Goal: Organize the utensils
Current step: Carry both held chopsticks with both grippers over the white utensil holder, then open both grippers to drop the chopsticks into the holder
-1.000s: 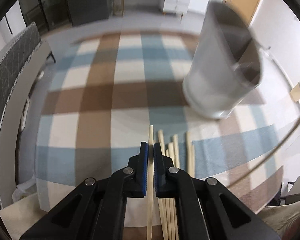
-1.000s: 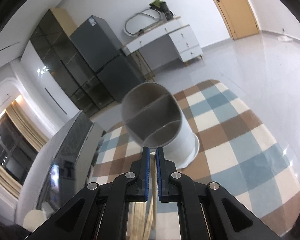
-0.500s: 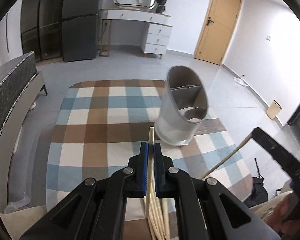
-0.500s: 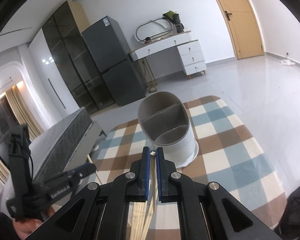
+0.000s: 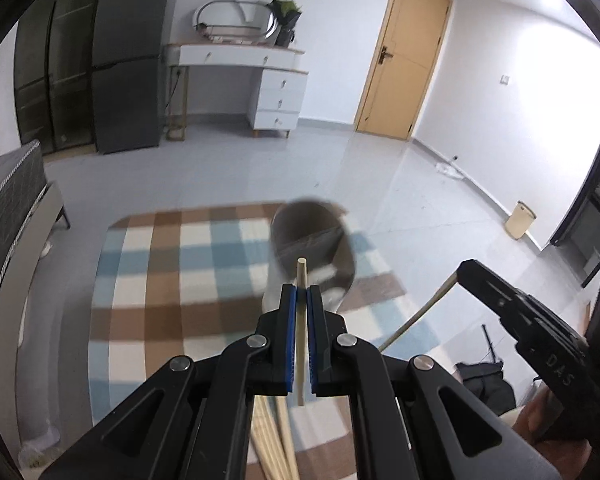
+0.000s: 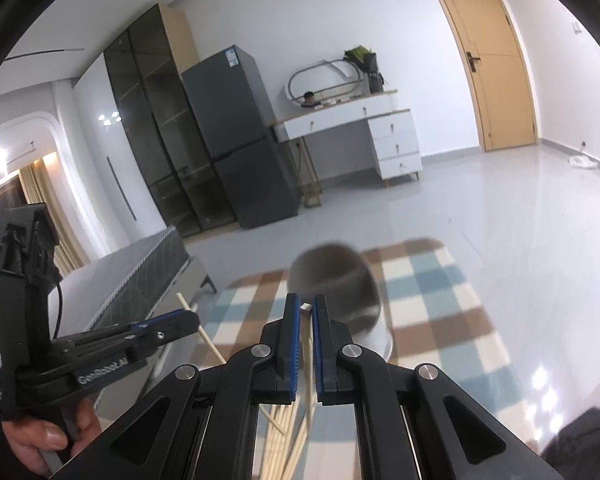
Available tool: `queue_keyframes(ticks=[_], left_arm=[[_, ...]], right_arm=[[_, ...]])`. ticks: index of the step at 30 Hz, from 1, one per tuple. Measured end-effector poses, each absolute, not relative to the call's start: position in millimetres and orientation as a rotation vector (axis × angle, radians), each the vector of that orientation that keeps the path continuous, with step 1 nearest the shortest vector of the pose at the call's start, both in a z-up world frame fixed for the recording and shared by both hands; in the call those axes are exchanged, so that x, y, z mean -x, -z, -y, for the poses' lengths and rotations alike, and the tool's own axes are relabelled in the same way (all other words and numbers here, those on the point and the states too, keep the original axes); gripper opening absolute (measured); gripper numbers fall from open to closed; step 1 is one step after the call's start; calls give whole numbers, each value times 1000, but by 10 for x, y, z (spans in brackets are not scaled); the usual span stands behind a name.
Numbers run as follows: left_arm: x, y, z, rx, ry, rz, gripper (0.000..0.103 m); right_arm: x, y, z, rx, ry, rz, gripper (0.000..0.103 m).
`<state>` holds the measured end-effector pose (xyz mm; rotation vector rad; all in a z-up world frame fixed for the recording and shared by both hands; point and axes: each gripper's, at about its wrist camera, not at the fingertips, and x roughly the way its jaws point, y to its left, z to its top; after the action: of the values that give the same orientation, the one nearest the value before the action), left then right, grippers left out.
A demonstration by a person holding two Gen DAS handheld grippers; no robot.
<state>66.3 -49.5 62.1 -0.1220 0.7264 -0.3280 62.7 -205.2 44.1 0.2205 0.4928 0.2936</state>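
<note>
My left gripper (image 5: 300, 292) is shut on a pale wooden chopstick (image 5: 300, 344) whose tip pokes out past the pads. It hangs above the checked cloth (image 5: 148, 280), with the grey divided utensil holder (image 5: 312, 240) standing beyond it. My right gripper (image 6: 306, 306) is shut on a second chopstick (image 6: 307, 360), also raised, with the holder (image 6: 336, 276) just ahead. Each gripper shows in the other's view: the right gripper (image 5: 466, 274) with its stick (image 5: 416, 316), the left gripper (image 6: 192, 320) with its stick (image 6: 204, 336). Several more chopsticks (image 5: 278, 440) lie on the cloth below.
A dark quilted bed (image 5: 8, 208) borders the cloth on the left. A fridge (image 5: 128, 60), a white dresser (image 5: 260, 80) and a wooden door (image 5: 400, 60) line the far wall. A small bin (image 5: 520, 218) and a black bag (image 5: 484, 380) sit to the right.
Both grippers have risen with their chopsticks and tilted upward, so more of the room shows. The left chopstick has come up off the pile. The holder now looks smaller and farther below.
</note>
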Motion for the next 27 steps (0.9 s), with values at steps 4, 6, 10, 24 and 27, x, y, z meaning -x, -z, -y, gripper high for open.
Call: queue_keyframes(ticks=[4, 6, 10, 24, 27], left_arm=[[-879, -922, 534, 150, 341, -685, 1], [-1011, -1062, 571, 144, 342, -662, 1], [-1318, -1267, 568, 146, 338, -624, 1], [-1940, -1038, 451, 178, 320, -621, 1], [-1957, -907, 438, 194, 349, -626, 1]], right_arm=[[-868, -785, 2103, -173, -302, -448, 5], [-1003, -937, 2101, -145, -305, -431, 5], [-1283, -1199, 2070, -96, -315, -391, 5], [-2130, -1124, 1593, 87, -400, -390, 5], [-2217, -982, 1564, 110, -412, -415, 5]])
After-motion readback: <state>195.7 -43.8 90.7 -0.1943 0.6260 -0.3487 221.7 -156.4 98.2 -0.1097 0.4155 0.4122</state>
